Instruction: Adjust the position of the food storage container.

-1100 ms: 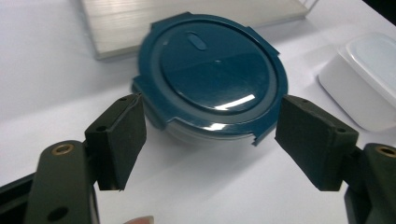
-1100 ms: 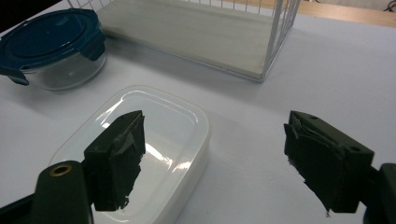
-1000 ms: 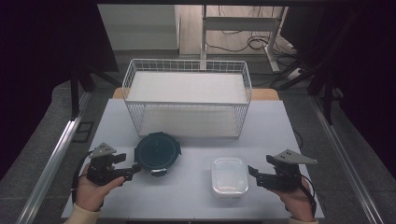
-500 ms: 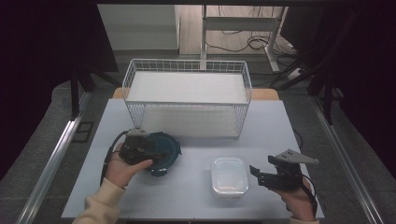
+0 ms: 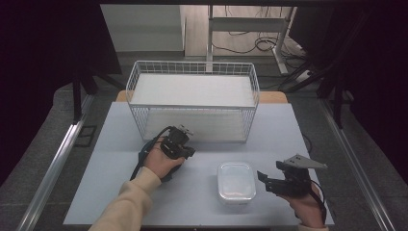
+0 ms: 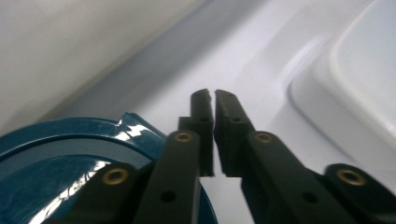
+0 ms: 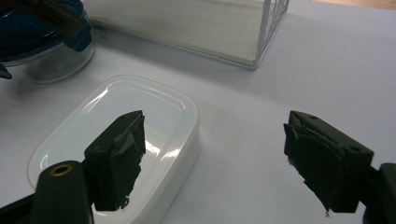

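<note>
left gripper (image 5: 185, 150) with jaws just closed, nothing between them — right gripper (image 5: 267, 180) jaws wide apart.

Pale table (image 5: 106, 163): wire basket (image 5: 192, 103) at back, blue-lidded round container (image 6: 56, 154), white lidded box (image 5: 235, 181) nearer front.

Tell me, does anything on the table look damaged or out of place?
The pads of the right tool look torn and ragged at their edges. Otherwise nothing stands out: the white box lies flat with its lid on, and the wire basket stands straight.
</note>
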